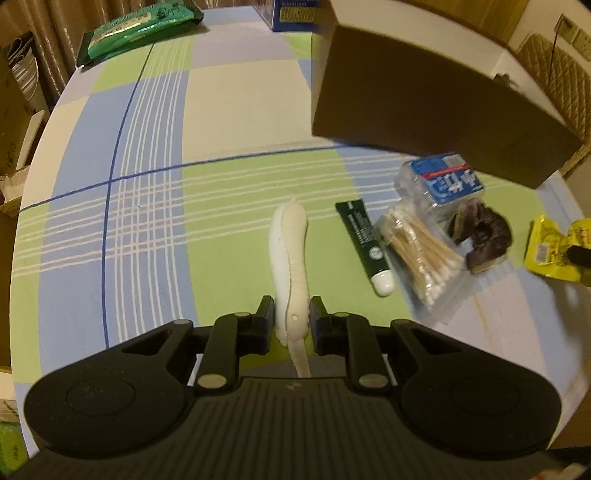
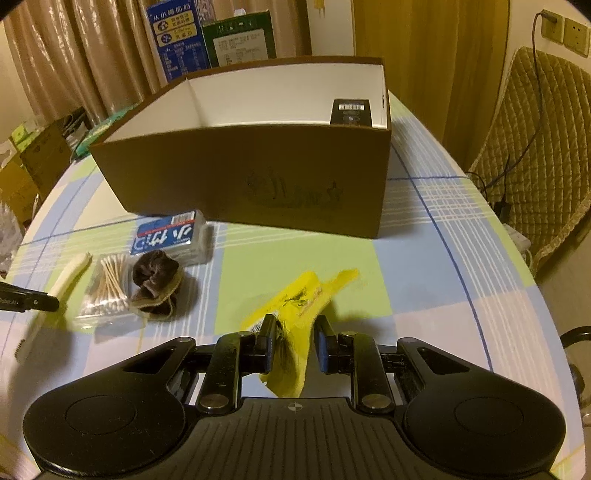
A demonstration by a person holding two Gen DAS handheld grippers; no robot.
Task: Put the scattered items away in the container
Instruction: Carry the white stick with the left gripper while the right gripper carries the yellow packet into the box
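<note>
My left gripper (image 1: 291,317) is shut on a white brush-like handle (image 1: 290,254), held just above the checked tablecloth. My right gripper (image 2: 295,332) has its jaws around a yellow packet (image 2: 299,306); a gap shows on the right side, so its hold is unclear. The brown cardboard box (image 2: 258,177), open with a white inside, stands behind; it also shows in the left wrist view (image 1: 424,99). On the cloth lie a green tube (image 1: 364,243), a bag of cotton swabs (image 1: 421,254), a blue-labelled pack (image 1: 443,181) and a dark brown scrunchie (image 1: 484,236).
A green wipes pack (image 1: 136,29) lies at the far table edge. Blue and green cartons (image 2: 210,37) stand behind the box. A small dark box (image 2: 349,112) sits inside the container. A padded chair (image 2: 535,155) stands at the right.
</note>
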